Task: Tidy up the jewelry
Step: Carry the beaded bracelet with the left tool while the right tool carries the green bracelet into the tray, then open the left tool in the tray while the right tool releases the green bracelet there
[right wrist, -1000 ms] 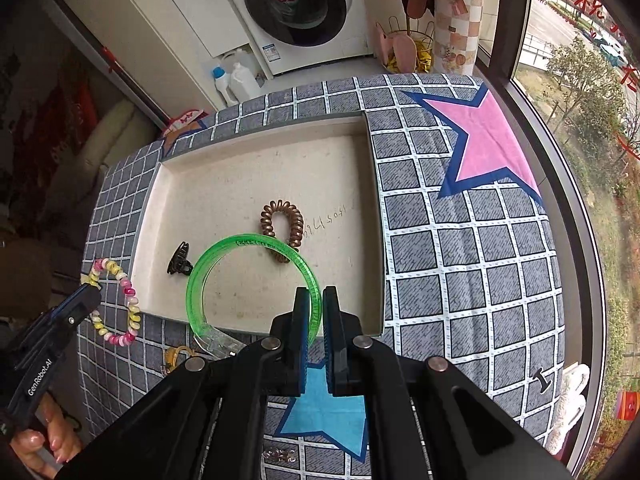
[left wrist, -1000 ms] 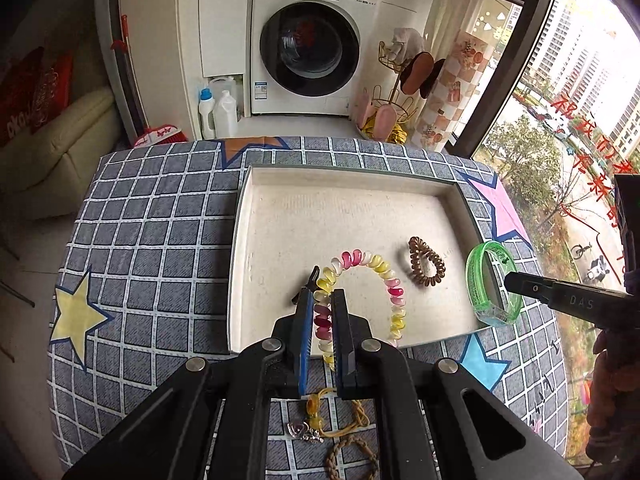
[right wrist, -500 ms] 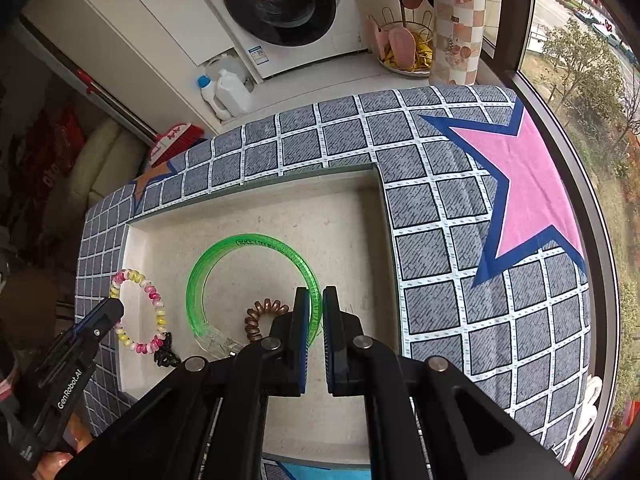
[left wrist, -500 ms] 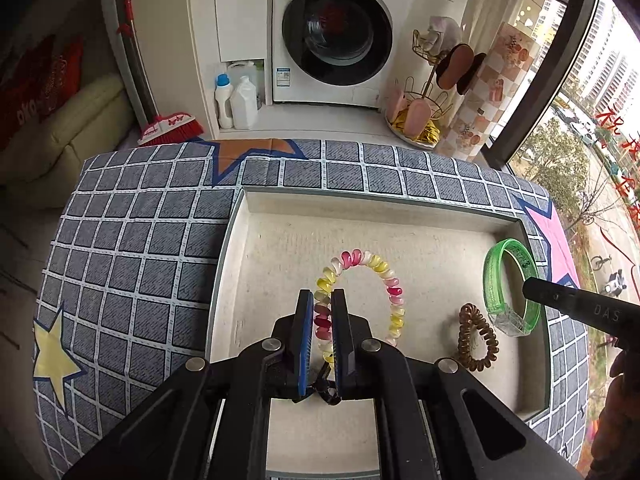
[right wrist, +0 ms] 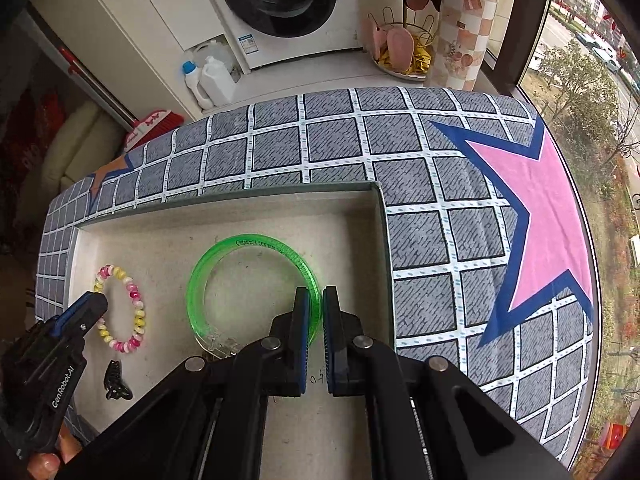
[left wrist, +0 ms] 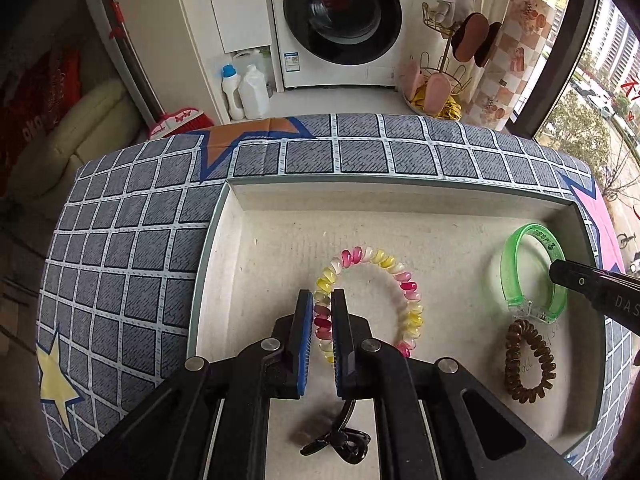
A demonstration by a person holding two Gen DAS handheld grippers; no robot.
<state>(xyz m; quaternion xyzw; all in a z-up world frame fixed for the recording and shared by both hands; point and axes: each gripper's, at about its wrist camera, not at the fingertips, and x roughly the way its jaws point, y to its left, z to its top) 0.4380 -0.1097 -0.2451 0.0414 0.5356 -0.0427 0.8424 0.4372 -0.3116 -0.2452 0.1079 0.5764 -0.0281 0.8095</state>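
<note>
Checkered bench cloth (right wrist: pixel 420 184), shallow beige tray (left wrist: pixel 400 204) on it — left hand-held gripper (left wrist: pixel 322 300) clamps pastel spiral bracelet (left wrist: pixel 404 280), right hand-held gripper (right wrist: pixel 315 298) clamps translucent green plastic bangle (right wrist: pixel 248 245), both over tray.

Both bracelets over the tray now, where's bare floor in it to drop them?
Free: the tray floor's far strip along the back wall, and the left part between the left wall and the coil bracelet. Crowded: right end, where the green bangle hangs above the brown hair tie; near edge has the black claw clip.
</note>
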